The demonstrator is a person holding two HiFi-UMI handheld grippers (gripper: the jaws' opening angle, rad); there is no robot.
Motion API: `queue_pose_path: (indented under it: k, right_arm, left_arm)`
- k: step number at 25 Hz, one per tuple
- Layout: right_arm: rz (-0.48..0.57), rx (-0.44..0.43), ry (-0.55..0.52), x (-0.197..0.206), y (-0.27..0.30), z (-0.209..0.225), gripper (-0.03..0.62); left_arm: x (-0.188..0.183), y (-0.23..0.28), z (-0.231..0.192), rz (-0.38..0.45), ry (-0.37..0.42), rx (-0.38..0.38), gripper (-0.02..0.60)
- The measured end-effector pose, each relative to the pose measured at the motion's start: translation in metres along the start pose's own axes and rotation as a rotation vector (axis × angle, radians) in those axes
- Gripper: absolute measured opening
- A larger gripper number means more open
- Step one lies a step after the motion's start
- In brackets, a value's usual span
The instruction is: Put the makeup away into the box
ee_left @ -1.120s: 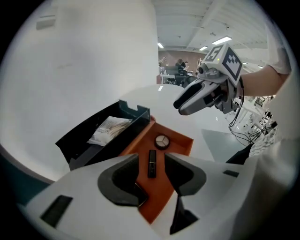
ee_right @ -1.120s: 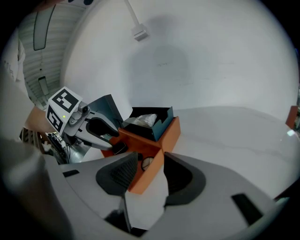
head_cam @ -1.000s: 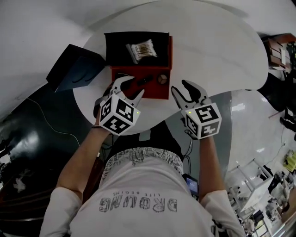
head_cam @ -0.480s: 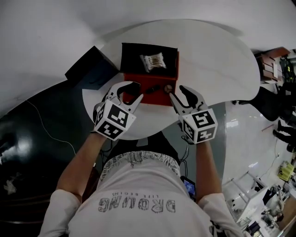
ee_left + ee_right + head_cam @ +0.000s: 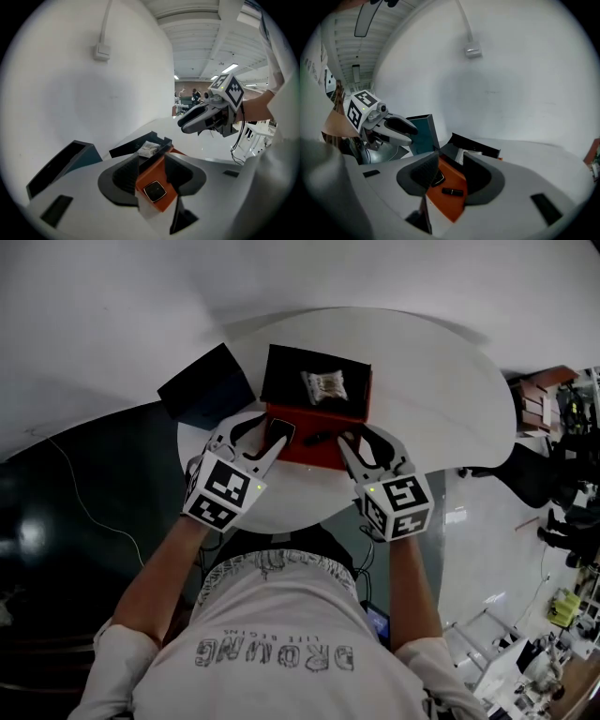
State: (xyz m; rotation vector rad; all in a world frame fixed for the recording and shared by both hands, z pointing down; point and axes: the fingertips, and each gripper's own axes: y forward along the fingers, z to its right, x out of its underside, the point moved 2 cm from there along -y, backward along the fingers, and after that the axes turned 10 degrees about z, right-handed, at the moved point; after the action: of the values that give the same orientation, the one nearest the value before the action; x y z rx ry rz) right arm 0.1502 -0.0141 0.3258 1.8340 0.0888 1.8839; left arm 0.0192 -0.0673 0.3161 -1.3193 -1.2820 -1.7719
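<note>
Orange box [image 5: 317,457] sitting on white round table [image 5: 431,381], black open lid [image 5: 286,381] lying behind it, pale packet [image 5: 325,385] resting in lid. Black square compact [image 5: 155,190] and black lipstick tube [image 5: 452,191] lying inside orange part. Left gripper [image 5: 258,432] hovering over box's near left corner, jaws standing apart, gripping nothing. Right gripper [image 5: 360,439] hovering at near right corner, jaws apart, having just been closing slightly, nothing clamped between them. Dark teal case [image 5: 208,387] lying just left of box.
</note>
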Motion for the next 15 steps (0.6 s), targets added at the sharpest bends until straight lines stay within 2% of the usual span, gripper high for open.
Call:
queue_pose_path:
  k: [9,15]
  right_arm:
    - [0.047,-0.033,-0.01,-0.027,0.008,-0.017,0.161]
    - [0.067,-0.048,-0.003,-0.035,0.014,-0.024,0.158]
  left_arm:
    - [-0.022,-0.025,-0.018,0.112,-0.027,-0.053,0.172]
    - [-0.025,-0.035,-0.025,0.145,-0.028,-0.064,0.152]
